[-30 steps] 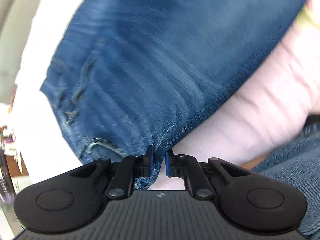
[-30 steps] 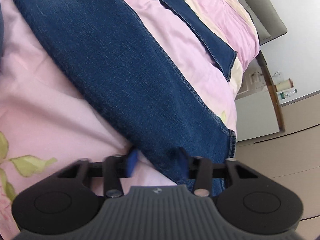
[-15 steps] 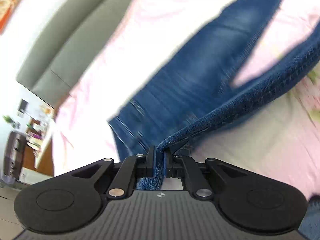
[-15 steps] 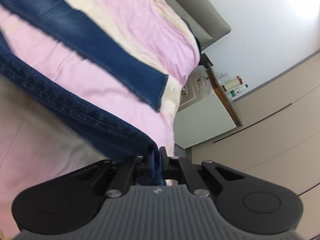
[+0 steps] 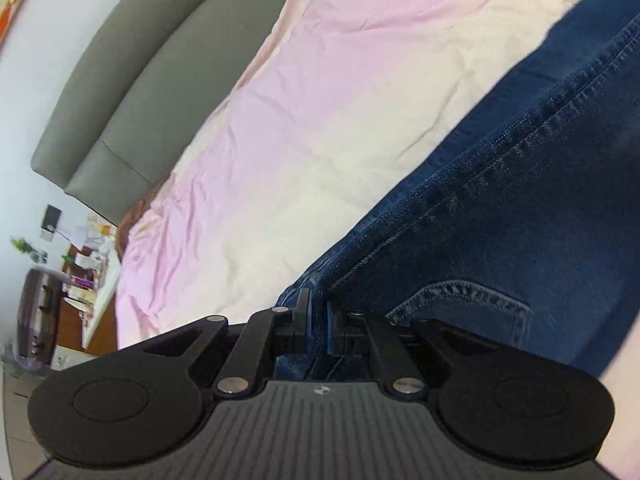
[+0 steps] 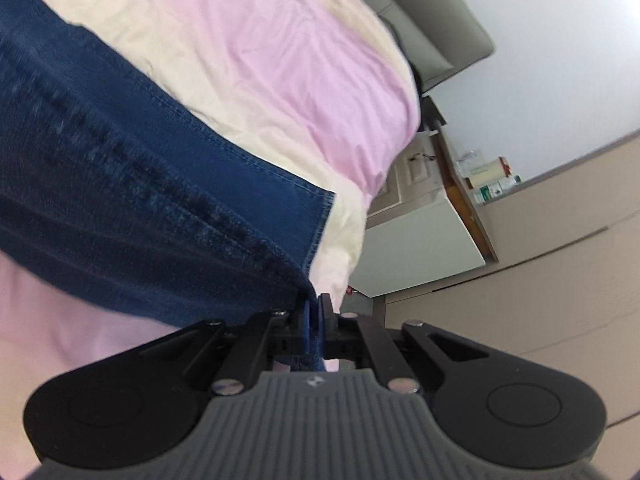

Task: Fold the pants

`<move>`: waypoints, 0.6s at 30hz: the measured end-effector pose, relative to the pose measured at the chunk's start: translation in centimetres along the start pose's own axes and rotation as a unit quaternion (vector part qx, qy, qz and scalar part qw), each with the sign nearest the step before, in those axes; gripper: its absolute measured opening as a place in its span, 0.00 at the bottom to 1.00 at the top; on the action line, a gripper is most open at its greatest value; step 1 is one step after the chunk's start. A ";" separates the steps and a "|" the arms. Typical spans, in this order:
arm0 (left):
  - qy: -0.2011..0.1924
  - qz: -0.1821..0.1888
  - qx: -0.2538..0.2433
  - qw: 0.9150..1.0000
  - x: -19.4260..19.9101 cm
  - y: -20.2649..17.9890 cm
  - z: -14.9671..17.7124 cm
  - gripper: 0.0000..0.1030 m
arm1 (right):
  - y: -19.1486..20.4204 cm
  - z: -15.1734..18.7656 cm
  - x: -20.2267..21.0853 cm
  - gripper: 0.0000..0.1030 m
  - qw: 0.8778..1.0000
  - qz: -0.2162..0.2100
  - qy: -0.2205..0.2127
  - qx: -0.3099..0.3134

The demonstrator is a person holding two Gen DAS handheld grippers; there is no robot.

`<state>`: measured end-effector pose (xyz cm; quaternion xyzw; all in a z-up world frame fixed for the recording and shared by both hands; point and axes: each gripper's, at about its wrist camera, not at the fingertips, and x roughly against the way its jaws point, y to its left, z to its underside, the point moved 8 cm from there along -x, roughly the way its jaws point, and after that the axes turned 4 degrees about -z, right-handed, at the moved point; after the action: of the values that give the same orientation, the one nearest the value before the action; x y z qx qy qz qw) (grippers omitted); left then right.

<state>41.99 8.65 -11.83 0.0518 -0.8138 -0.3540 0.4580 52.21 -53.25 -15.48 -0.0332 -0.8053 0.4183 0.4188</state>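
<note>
Two claws of mine, left claw (image 5: 318,312) and right claw (image 6: 315,312), each pinch the jeans (image 5: 500,208) above the bed (image 5: 320,92), carrying one leg over for folding.

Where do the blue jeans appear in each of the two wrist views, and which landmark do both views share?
Left wrist view: the jeans fill the right side, running from the upper right corner down into the left tongs, which pinch them.
Right wrist view: the jeans fill the left side, ending pinched in the right tongs.
Shared landmark: the pink bedcover.
</note>
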 end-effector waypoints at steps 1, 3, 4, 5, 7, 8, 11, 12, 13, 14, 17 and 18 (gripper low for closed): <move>0.005 0.004 0.003 1.000 -1.2 0.0 -0.6 0.07 | 0.4 -0.9 -1.4 0.00 1.000 0.004 0.002 0.010; 0.019 0.011 0.009 1.000 -2.7 -0.8 -0.8 0.07 | 0.9 -2.9 -3.9 0.00 1.000 0.004 0.004 0.016; 0.025 0.014 0.010 1.000 -3.7 -1.1 -0.8 0.07 | 1.2 -4.0 -5.0 0.00 1.000 0.004 0.005 0.019; 0.032 0.018 0.010 0.999 -4.6 -1.4 -0.7 0.07 | 1.6 -4.9 -6.0 0.00 1.000 0.005 0.005 0.023; 0.047 0.025 0.011 0.999 -6.7 -2.1 -0.2 0.07 | 2.6 -6.7 -8.1 0.00 0.999 0.006 0.009 0.037; 0.053 0.027 0.008 0.998 -7.6 -2.6 0.1 0.07 | 3.2 -7.4 -8.9 0.00 0.999 0.007 0.011 0.043; 0.062 0.029 0.005 0.998 -9.5 -3.8 0.7 0.07 | 4.8 -9.1 -11.4 0.00 0.999 0.005 0.015 0.051; 0.063 0.030 0.008 0.998 -9.8 -4.0 0.8 0.07 | 5.4 -9.4 -12.2 0.00 0.998 0.004 0.018 0.056; 0.061 0.028 0.008 0.998 -9.7 -4.1 0.9 0.07 | 5.9 -9.6 -12.9 0.00 0.998 0.004 0.021 0.061; 0.056 0.024 0.007 0.998 -9.4 -4.1 0.9 0.07 | 6.3 -9.7 -13.4 0.00 0.997 0.005 0.026 0.066; 0.035 0.013 0.015 0.999 -6.7 -3.0 1.0 0.07 | 6.6 -9.6 -13.5 0.00 0.997 0.010 0.030 0.076; 0.027 0.011 0.022 0.999 -5.3 -2.3 1.0 0.07 | 6.3 -9.7 -13.1 0.00 0.997 0.009 0.031 0.074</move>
<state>43.72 9.60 -17.37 0.0624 -0.8095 -0.3292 0.4822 65.62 -48.21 -25.53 -0.0222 -0.7585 0.4791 0.4411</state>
